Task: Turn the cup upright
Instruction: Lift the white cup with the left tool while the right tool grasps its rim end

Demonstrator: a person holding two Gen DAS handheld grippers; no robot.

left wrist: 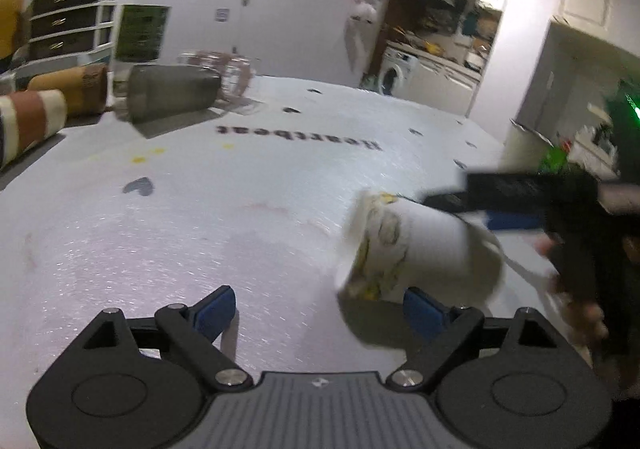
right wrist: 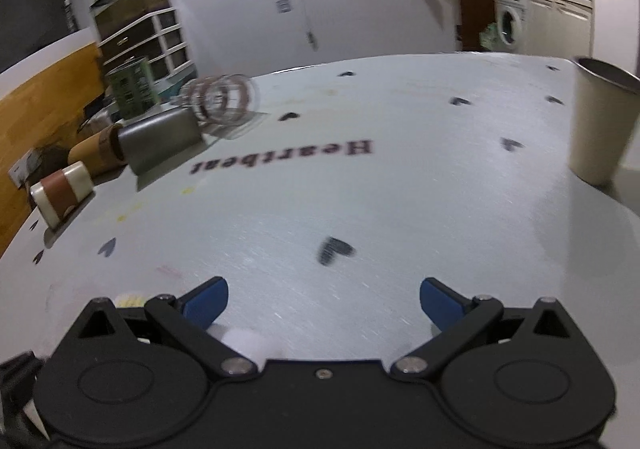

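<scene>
A white paper cup (left wrist: pixel 420 249) with a yellow and grey print lies tilted on the white table cover (left wrist: pixel 240 209), its base end toward the left, just ahead and right of my left gripper (left wrist: pixel 320 309), which is open and empty. The right gripper's black body (left wrist: pixel 560 201) reaches over the cup from the right; whether it touches the cup I cannot tell. In the right wrist view my right gripper (right wrist: pixel 324 301) is open with nothing between its blue pads (right wrist: pixel 208 305); a white blob (right wrist: pixel 246 345) shows below its left finger.
Several cups lie on their sides at the far left: a grey one (left wrist: pixel 172 97), a clear glass (left wrist: pixel 224 69), a brown one (left wrist: pixel 72 89), a striped one (left wrist: pixel 32 121). A beige cup (right wrist: pixel 600 121) stands upright at right. A green can (right wrist: pixel 132 87) stands behind.
</scene>
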